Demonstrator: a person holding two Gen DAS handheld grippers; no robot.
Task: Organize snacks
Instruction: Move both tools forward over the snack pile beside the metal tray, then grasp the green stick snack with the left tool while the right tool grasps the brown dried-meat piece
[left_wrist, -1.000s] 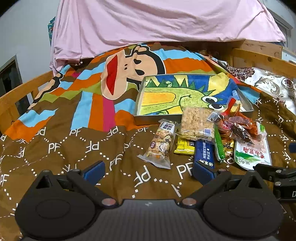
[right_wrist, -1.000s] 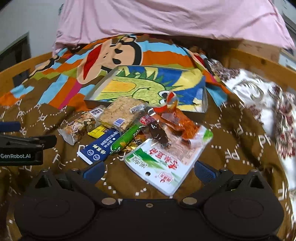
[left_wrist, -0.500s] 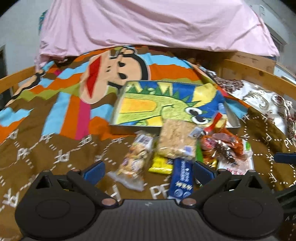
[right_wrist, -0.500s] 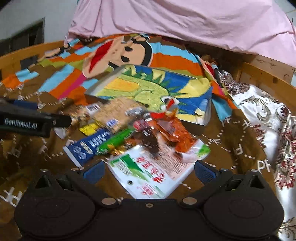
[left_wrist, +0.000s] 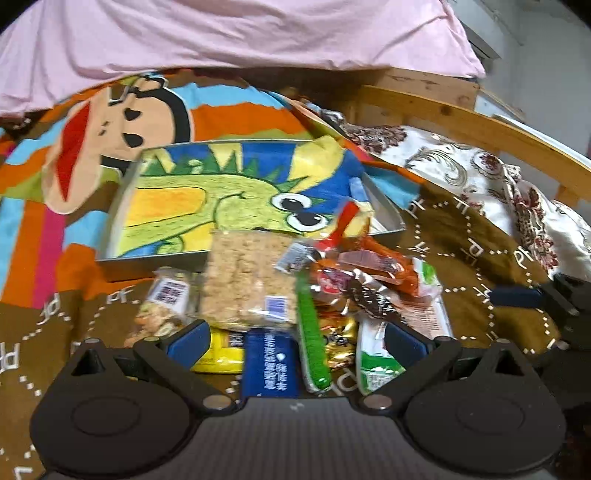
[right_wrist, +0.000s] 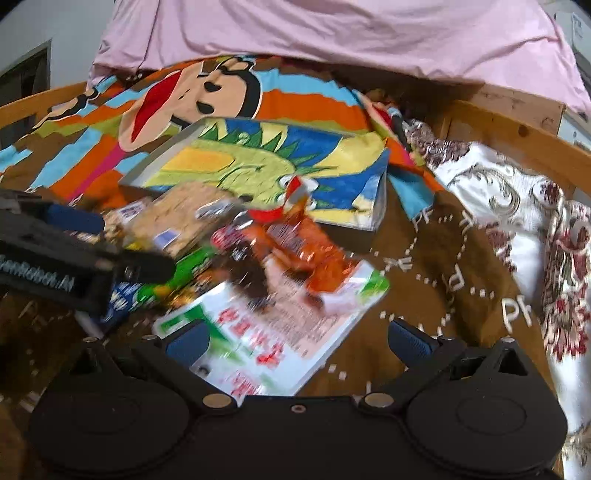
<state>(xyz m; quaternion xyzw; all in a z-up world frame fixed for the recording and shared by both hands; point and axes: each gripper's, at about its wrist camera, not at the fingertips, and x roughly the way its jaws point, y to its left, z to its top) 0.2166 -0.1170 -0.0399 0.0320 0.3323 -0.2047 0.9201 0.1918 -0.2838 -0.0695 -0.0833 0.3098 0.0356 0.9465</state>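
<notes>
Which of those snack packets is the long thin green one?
The green stick snack, lying lengthwise between the dark blue packet and the gold-wrapped candy; the others are wider.

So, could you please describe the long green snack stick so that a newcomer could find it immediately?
Start at the shallow tray lined with a cartoon crocodile picture, on the brown blanket. A pile of snacks lies before its near edge. The green snack stick lies between the dark blue packet and a gold wrapper, the only thin, bright green one.

Soft indoor light is falling evenly; motion blur is smearing the snack packets (right_wrist: 280, 258), and fisheye distortion is bending the edges.
</notes>
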